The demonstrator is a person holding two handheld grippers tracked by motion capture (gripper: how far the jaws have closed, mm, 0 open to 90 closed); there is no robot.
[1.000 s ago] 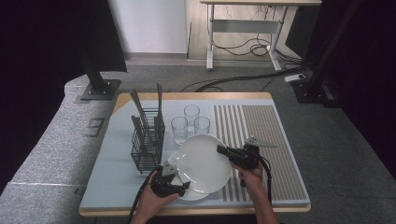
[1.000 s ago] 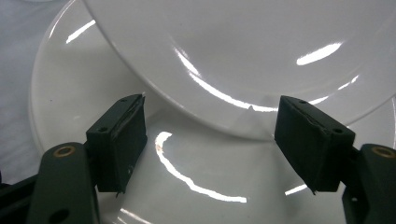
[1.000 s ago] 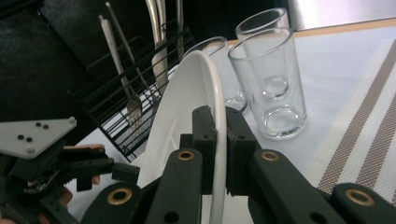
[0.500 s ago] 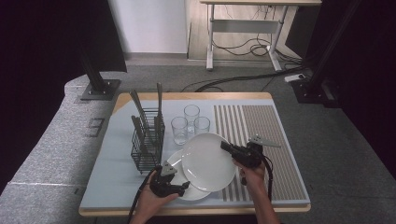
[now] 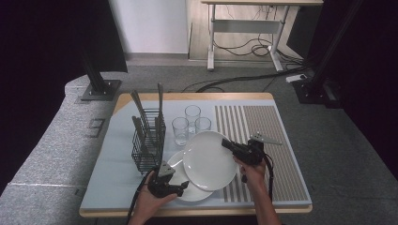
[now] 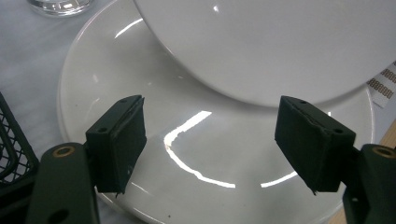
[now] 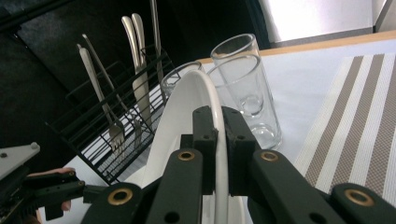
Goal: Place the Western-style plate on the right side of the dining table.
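Seen from above, a person works at a table (image 5: 117, 197) with a claw tool in each hand. The right gripper (image 5: 228, 145) is clamped on the right rim of the upper plate (image 5: 206, 159), a white dinner plate. In the right gripper view its two black jaws pinch the thin rim of this plate (image 7: 187, 112) edge-on, with no gap on either side.

Compared with a second ago, the upper plate has shifted a little to the right and toward the striped mat (image 5: 263, 140), and it looks tilted, its right edge lifted. It no longer sits squarely over the lower plate (image 5: 185, 190), so more of that plate is uncovered at the front left. The right hand itself looks to have barely moved.

The left gripper (image 5: 180, 186) hovers low over the lower plate with its jaws wide apart. In the left gripper view the lower plate (image 6: 140, 93) lies beneath the open pads (image 6: 122, 140), which touch nothing, and the upper plate (image 6: 280, 42) hangs over its far side.

Behind the plates stand three glasses (image 5: 192, 115) and a black wire basket (image 5: 148, 145) holding cutlery (image 5: 139, 108).

The shift suggests the two plates are being separated: the top one is gripped and coming off the stack, while the bottom one lies on the table, ready to be steadied or picked up.
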